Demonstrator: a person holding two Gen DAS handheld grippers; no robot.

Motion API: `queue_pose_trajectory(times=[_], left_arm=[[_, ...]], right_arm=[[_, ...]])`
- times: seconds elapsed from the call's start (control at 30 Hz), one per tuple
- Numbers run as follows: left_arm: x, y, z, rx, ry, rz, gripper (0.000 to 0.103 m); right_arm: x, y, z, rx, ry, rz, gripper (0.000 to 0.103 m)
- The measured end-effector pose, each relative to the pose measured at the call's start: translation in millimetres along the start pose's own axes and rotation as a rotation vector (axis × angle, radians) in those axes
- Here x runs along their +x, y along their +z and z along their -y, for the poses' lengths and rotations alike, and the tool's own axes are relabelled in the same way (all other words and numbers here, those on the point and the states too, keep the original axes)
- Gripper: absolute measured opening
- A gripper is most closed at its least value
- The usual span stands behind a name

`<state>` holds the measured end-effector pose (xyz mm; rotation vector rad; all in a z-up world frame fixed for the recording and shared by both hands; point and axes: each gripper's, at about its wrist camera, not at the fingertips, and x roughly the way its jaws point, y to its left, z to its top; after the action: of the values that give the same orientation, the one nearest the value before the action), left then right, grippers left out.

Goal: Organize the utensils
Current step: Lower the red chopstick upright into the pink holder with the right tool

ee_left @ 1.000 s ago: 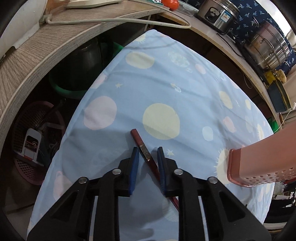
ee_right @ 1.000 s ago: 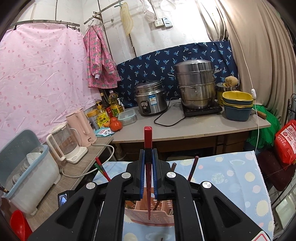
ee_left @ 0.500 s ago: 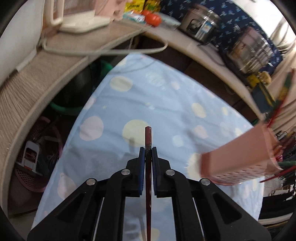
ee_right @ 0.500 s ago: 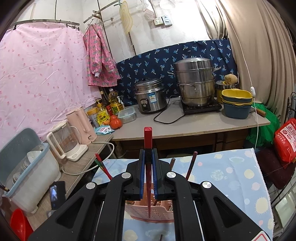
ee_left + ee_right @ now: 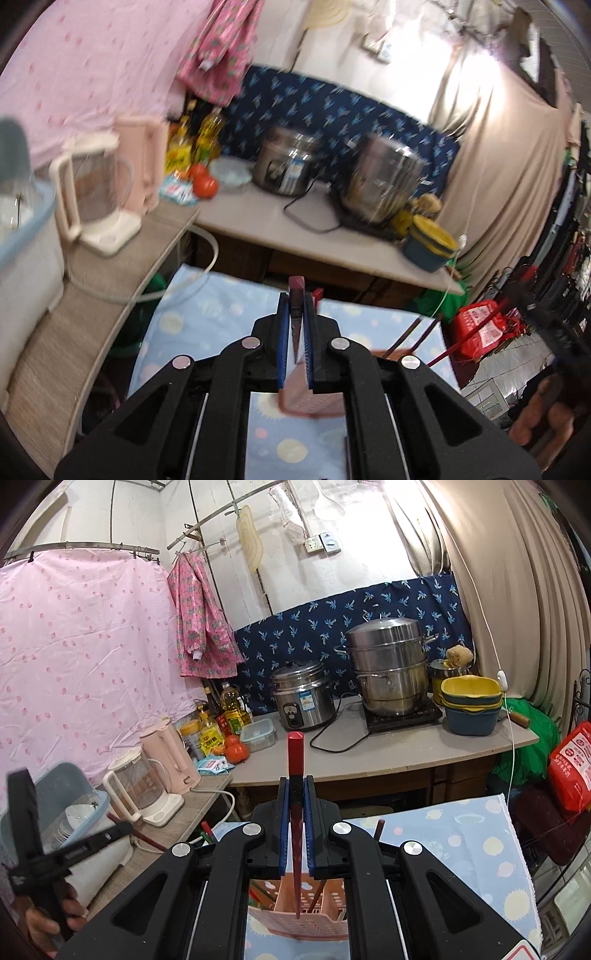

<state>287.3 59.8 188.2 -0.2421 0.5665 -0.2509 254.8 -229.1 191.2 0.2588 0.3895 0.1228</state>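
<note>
Red lacquer shows in both claws: each holds one chopstick upright. The right claw [image 5: 295,825] is clamped on a red chopstick [image 5: 295,760] whose tip hangs over the open top of the pink perforated holder [image 5: 300,914], which stands on the blue dotted cloth of the tabletop [image 5: 465,845], toward its near edge. Several sticks already lean inside the holder, one dark end [image 5: 379,828] poking up beside the claw's right arm, so part of the sorting looks done.

In the blurred left wrist view, the left claw [image 5: 295,341] is likewise closed on a second chopstick [image 5: 296,295], held above the tabletop [image 5: 192,317] with the holder [image 5: 314,400] below and slightly right of its fingers.

As I judge it, two drops remain at least: the right stick seems lined up to go in first, then the left. Whether more utensils lie loose on the cloth cannot be told from these views.
</note>
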Motion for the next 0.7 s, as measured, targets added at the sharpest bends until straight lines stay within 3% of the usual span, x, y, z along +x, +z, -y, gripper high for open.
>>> queue_pose_trajectory(times=[0.33, 0.53, 0.7], left_arm=[[-37, 46, 63, 0.125, -0.058, 0.141, 0.007], [-22, 45, 79, 0.153, -0.054, 0.139, 0.007], [10, 30, 74, 0.145, -0.036, 0.092, 0.007]], right_arm=[[11, 16, 0, -0.002, -0.001, 0.011, 0.007], [29, 10, 2, 0.010, 0.008, -0.010, 0.007], [47, -5, 1, 0.018, 0.012, -0.049, 0.007]])
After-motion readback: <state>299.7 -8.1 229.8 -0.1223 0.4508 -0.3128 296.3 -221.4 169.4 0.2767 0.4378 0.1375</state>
